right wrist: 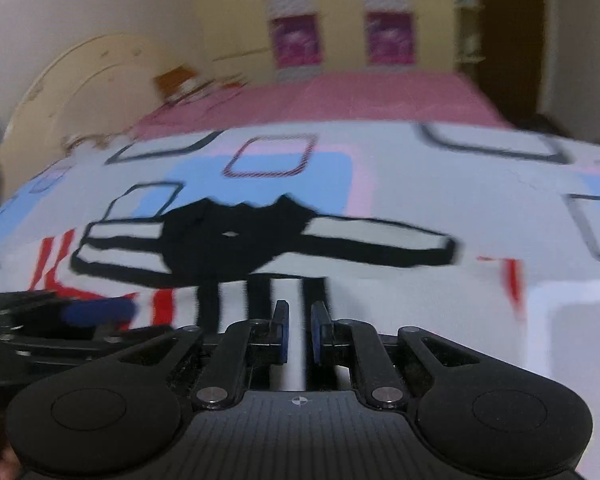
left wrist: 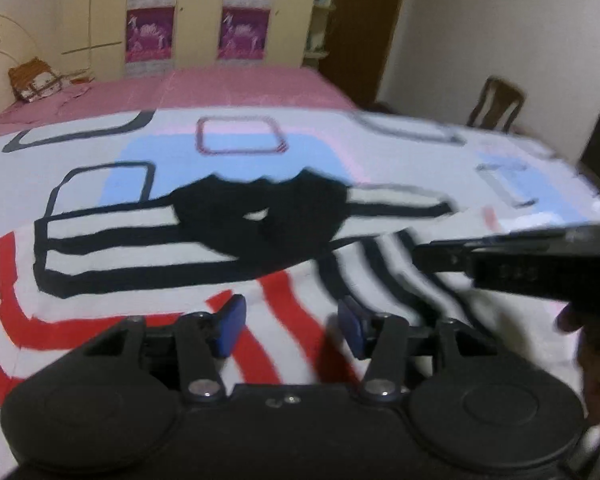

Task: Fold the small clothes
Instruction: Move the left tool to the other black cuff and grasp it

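Note:
A small striped shirt (left wrist: 152, 248) lies on the bed, white with black stripes, a black collar part (left wrist: 268, 216) and red stripes at its lower part. In the right wrist view the shirt (right wrist: 340, 240) lies spread with both sleeves out. My left gripper (left wrist: 290, 326) is open and empty above the red-striped cloth. My right gripper (right wrist: 300, 328) has its blue pads (right wrist: 319, 330) close together with a narrow gap, and striped cloth shows in the gap; I cannot tell if it is held. The right gripper also shows in the left wrist view (left wrist: 432, 258), the left in the right wrist view (right wrist: 96, 312).
The bed has a white sheet (left wrist: 380, 152) with blue and pink patches and black squares, then a pink cover (left wrist: 240, 88) behind. A basket-like bag (left wrist: 34, 80) sits at the far left. A wooden chair (left wrist: 496, 104) stands at the right, a wardrobe (left wrist: 200, 12) behind.

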A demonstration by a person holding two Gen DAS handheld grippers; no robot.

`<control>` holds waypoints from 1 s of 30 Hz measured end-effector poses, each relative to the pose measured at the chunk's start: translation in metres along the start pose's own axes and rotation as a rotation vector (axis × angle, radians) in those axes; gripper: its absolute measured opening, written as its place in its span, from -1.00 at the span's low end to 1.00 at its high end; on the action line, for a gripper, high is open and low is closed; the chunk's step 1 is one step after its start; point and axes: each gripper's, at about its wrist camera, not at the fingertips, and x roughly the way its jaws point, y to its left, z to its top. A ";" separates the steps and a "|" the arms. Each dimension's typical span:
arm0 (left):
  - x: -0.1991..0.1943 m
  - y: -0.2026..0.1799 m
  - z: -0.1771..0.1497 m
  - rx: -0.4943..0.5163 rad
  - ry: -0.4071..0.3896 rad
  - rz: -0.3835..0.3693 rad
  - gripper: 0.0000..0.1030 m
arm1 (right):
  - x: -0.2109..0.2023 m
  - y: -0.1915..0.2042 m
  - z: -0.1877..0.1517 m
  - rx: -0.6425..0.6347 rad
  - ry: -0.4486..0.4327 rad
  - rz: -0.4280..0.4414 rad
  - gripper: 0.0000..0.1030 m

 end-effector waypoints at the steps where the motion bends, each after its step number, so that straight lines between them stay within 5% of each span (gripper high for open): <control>1: 0.002 0.001 -0.003 0.015 0.011 0.015 0.00 | 0.007 -0.005 0.002 -0.025 0.020 -0.013 -0.79; 3: -0.002 0.005 -0.007 0.038 0.010 0.017 0.01 | 0.016 -0.039 0.005 0.046 0.038 -0.158 -0.90; 5: -0.009 0.008 -0.006 0.008 0.011 0.023 -0.03 | 0.007 -0.065 0.003 0.164 0.041 -0.122 -1.00; 8: -0.019 0.005 -0.008 -0.033 -0.019 0.020 0.03 | -0.015 -0.028 -0.001 0.016 0.009 -0.181 -1.00; 10: -0.011 -0.001 -0.014 -0.006 0.027 0.038 0.08 | -0.020 -0.018 -0.012 0.059 0.011 -0.123 -1.00; 11: -0.011 -0.004 -0.016 0.026 0.015 0.045 0.11 | -0.007 -0.015 -0.021 0.060 0.085 -0.145 -1.00; 14: -0.028 0.004 -0.013 -0.014 0.005 0.050 0.19 | -0.017 -0.003 -0.021 0.019 0.092 -0.171 -0.95; 15: -0.040 0.011 -0.015 -0.045 -0.031 0.061 0.52 | -0.026 0.002 -0.018 0.013 0.073 -0.170 -0.49; 16: -0.052 0.021 -0.020 -0.076 -0.063 0.090 0.80 | -0.039 0.009 -0.017 0.002 0.023 -0.182 0.54; 17: -0.065 0.034 -0.027 -0.114 -0.082 0.131 0.83 | -0.051 0.016 -0.018 -0.014 -0.038 -0.187 0.76; 18: -0.077 0.046 -0.034 -0.152 -0.086 0.159 0.79 | -0.059 0.020 -0.019 -0.017 -0.065 -0.162 0.68; 19: -0.093 0.066 -0.045 -0.211 -0.077 0.184 0.69 | -0.064 0.023 -0.022 0.006 -0.064 -0.145 0.35; 21: -0.124 0.099 -0.066 -0.317 -0.096 0.217 0.57 | -0.065 0.026 -0.027 0.058 -0.042 -0.100 -0.01; 25: -0.192 0.186 -0.124 -0.568 -0.187 0.362 0.13 | -0.063 0.040 -0.037 0.085 -0.022 -0.059 -0.01; 28: -0.226 0.244 -0.161 -0.749 -0.219 0.489 0.13 | -0.053 0.055 -0.038 0.070 0.006 -0.035 -0.01; 30: -0.238 0.282 -0.180 -0.888 -0.242 0.490 0.01 | -0.047 0.064 -0.033 0.050 0.013 -0.035 -0.01</control>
